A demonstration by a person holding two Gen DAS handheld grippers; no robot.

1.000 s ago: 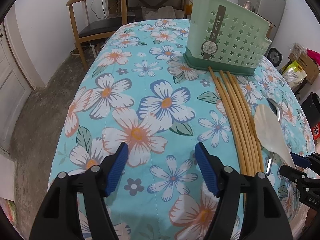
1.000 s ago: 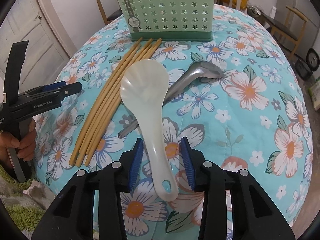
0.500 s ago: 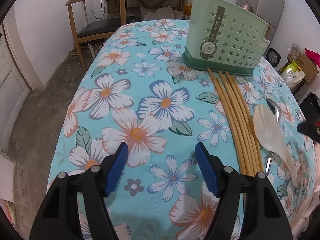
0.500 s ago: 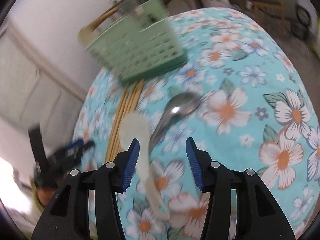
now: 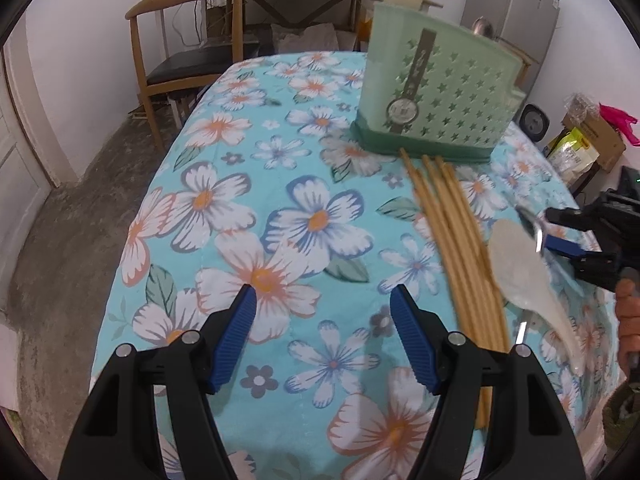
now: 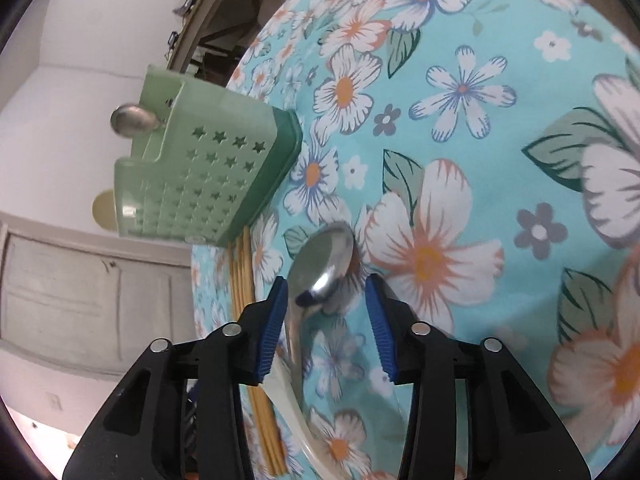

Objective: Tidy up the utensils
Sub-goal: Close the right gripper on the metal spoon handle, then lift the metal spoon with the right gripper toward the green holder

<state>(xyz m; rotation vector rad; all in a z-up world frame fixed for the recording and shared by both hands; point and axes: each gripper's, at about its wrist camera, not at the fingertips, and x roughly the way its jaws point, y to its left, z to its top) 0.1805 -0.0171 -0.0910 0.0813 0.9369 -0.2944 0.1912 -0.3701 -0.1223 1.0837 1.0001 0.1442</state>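
A green star-holed utensil holder [image 5: 436, 92] stands at the far side of the flowered table. In front of it lie several bamboo chopsticks [image 5: 452, 248], a white rice paddle [image 5: 520, 264] and a metal spoon [image 5: 534, 224]. My left gripper [image 5: 320, 296] hangs open over bare cloth, left of the chopsticks. My right gripper [image 5: 560, 228] reaches in from the right edge. In the right wrist view it [image 6: 325, 284] is rolled sideways. Its jaws are closing around the metal spoon [image 6: 324, 256], with a gap on both sides. The holder [image 6: 208, 176] holds another spoon [image 6: 130, 120].
A wooden chair [image 5: 188, 40] and a desk stand beyond the table's far left corner. A grey fridge [image 5: 516, 12] and boxes with bags [image 5: 580, 144] are at the right. The table's left edge drops to a concrete floor [image 5: 72, 240].
My right gripper left the white paddle's handle, swung over to the metal spoon and rolled sideways. The left gripper stayed where it was, open.
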